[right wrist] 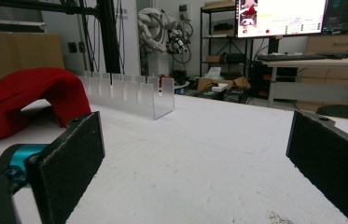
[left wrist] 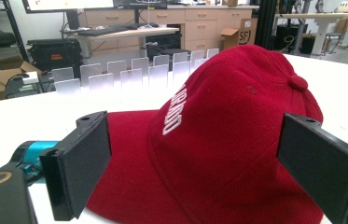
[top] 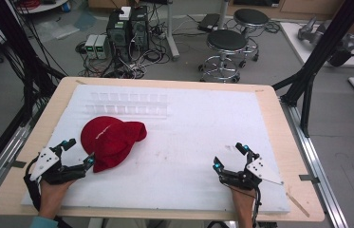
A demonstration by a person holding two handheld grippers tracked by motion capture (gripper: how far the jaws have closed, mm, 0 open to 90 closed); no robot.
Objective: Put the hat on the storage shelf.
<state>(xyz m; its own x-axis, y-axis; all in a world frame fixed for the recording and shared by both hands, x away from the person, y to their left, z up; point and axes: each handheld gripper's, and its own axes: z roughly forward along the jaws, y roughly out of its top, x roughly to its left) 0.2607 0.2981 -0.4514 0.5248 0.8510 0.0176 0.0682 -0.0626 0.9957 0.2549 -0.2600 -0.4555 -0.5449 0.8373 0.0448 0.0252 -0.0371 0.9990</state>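
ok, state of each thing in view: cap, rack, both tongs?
red cap: lying on the white mat, crown up, not gripped.
clear slotted rack: upright behind the cap, slots empty.
left tongs: open, jaws either side of the cap's near edge, not closed on it.
right tongs: open, holding nothing, resting over bare mat well apart from the cap.
white mat: flat on the table.

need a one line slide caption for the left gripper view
Open hand-held gripper faces a red cap with white lettering on the white table, a clear slotted rack behind.
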